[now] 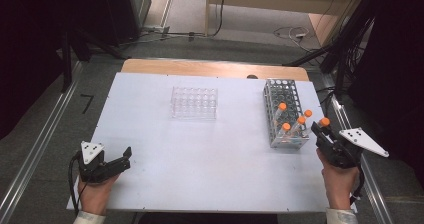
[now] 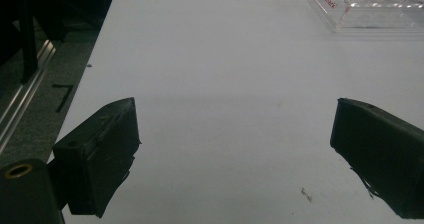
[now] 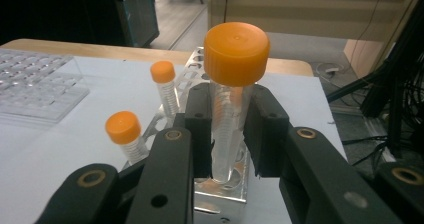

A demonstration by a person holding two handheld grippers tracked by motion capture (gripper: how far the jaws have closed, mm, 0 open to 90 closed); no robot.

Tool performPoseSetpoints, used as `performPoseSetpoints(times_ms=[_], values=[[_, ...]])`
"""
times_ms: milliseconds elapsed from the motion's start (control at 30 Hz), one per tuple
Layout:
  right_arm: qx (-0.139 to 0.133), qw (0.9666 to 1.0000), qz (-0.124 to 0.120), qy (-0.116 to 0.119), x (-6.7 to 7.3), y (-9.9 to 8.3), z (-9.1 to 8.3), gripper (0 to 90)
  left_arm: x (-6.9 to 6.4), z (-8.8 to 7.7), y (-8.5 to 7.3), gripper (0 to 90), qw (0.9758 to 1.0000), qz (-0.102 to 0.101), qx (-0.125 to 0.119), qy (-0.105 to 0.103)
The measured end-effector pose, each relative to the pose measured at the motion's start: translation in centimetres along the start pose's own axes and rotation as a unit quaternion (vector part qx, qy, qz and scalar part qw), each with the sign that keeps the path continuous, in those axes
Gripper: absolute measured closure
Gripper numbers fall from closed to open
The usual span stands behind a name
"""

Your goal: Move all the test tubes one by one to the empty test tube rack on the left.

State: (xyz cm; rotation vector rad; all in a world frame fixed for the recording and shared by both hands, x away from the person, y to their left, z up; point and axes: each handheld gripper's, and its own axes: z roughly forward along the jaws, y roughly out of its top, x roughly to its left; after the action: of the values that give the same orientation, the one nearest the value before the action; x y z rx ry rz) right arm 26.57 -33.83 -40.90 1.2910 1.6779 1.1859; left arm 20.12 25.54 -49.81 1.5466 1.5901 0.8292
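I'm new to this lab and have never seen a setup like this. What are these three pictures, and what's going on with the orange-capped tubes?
A person sits at a white table holding a hand-held gripper in each hand. One picture looks down from above; the other two come from cameras riding on the grippers. On the table stand a clear plastic rack and a metal rack with orange-capped tubes. The right hand-held gripper is clamped on one tube, above the metal rack. The left hand-held gripper is open, with nothing between its jaws.
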Motion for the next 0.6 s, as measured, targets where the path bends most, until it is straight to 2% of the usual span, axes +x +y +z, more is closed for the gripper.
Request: performPoseSetpoints(times_ms=[300,600], values=[[0.021,0.9995,-0.018,0.012,1.0,-0.9,-1.4,71.5,-0.1,-0.1,0.0,5.9,1.0000,0.002,-0.001,-0.004],[0.044,0.9981,-0.031,0.028,2.2,-2.5,-2.4,71.6,-1.0,-0.3,0.1,5.9,0.9998,0.007,-0.004,-0.016]])
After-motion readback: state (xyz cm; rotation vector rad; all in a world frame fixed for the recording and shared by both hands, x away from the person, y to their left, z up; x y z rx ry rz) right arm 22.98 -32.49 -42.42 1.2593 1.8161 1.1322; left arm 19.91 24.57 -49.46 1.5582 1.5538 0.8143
